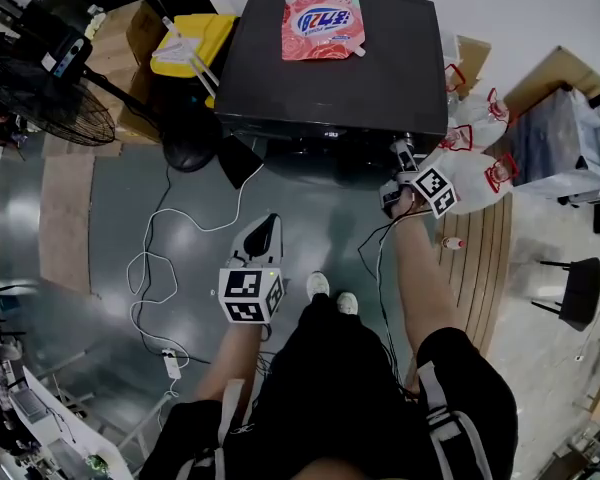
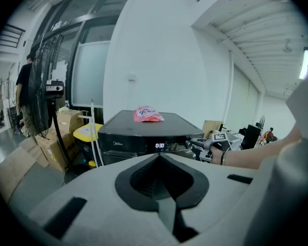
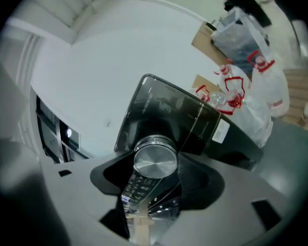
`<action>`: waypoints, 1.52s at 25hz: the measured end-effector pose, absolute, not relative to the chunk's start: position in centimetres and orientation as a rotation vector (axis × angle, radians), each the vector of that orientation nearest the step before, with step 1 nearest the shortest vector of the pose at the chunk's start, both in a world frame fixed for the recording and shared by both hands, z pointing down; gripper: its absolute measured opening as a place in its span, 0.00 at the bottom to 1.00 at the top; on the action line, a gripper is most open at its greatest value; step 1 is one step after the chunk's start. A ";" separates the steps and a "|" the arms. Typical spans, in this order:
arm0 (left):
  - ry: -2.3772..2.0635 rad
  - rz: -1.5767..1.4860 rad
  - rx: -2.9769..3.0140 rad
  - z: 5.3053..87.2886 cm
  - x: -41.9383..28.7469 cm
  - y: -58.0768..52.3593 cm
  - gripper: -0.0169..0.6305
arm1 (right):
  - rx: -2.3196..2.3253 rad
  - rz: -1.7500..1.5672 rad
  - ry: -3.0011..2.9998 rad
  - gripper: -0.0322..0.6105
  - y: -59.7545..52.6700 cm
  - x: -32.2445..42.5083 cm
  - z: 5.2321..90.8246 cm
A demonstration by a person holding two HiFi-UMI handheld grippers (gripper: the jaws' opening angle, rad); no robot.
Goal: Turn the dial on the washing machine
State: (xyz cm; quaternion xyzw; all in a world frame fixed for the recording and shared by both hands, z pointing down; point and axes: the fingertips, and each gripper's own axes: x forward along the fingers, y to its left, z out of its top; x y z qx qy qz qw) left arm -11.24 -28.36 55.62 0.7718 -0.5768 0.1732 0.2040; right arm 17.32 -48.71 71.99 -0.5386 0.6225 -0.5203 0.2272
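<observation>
**My gripper holds the dial**

The shiny round dial point(image 3: 155, 160) is on the front of the black washing machine point(image 1: 280, 88), near its right end. My right hand-held gripper point(image 1: 404, 156) is closed around it, one jaw on each side. My left hand-held gripper point(image 1: 268, 226) is closed on nothing, well back from the machine. A pink pouch point(image 1: 321, 20) lies on top.

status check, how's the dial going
Right gripper shut on dial, front of washing machine. Left gripper shut, empty, well short of the machine. Pink pouch on top, nothing blocking the dial.
</observation>
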 end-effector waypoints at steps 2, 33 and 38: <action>-1.616 0.477 2.149 55.6 -11.5 -28.4 0.03 | -1.387 -1.484 1.612 0.44 -48.8 17.4 72.3; -1.622 0.474 2.146 55.4 -13.1 -27.7 0.03 | -0.913 -1.613 1.042 0.44 -48.1 17.3 73.2; -1.617 0.465 2.155 55.3 -12.8 -27.7 0.03 | -1.309 -1.424 1.466 0.45 -47.8 18.1 71.5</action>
